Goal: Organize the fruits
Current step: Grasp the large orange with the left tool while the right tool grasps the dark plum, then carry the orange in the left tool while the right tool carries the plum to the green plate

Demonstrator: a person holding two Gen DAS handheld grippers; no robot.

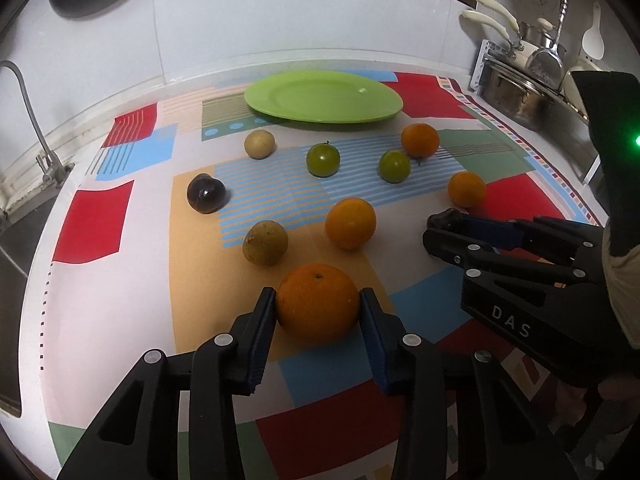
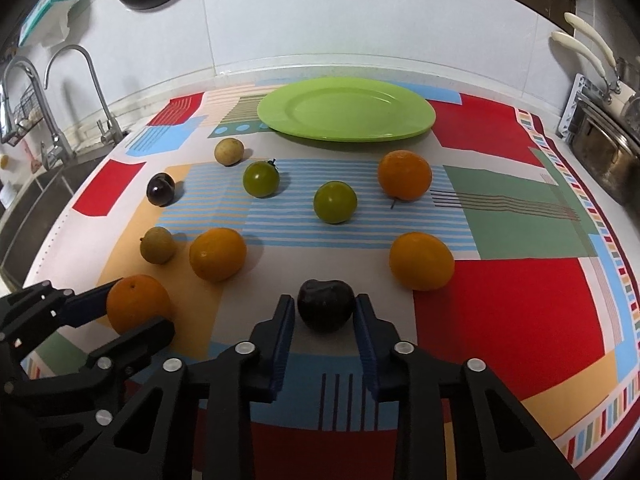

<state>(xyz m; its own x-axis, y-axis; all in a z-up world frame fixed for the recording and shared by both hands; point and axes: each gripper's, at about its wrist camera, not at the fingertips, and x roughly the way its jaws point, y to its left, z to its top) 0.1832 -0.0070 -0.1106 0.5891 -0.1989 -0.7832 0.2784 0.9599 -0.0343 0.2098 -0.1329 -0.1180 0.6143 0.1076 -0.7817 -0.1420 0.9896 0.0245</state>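
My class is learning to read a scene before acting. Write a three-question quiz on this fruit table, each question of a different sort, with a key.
1. True or false: fruit already lies on the plate.
2. How many oranges are on the cloth?
3. What sits between the right gripper's fingers? A orange, B dark plum, C green fruit.
Key: 1 false. 2 four, one of them between the left gripper's fingers. 3 B.

White tiled wall, sink taps
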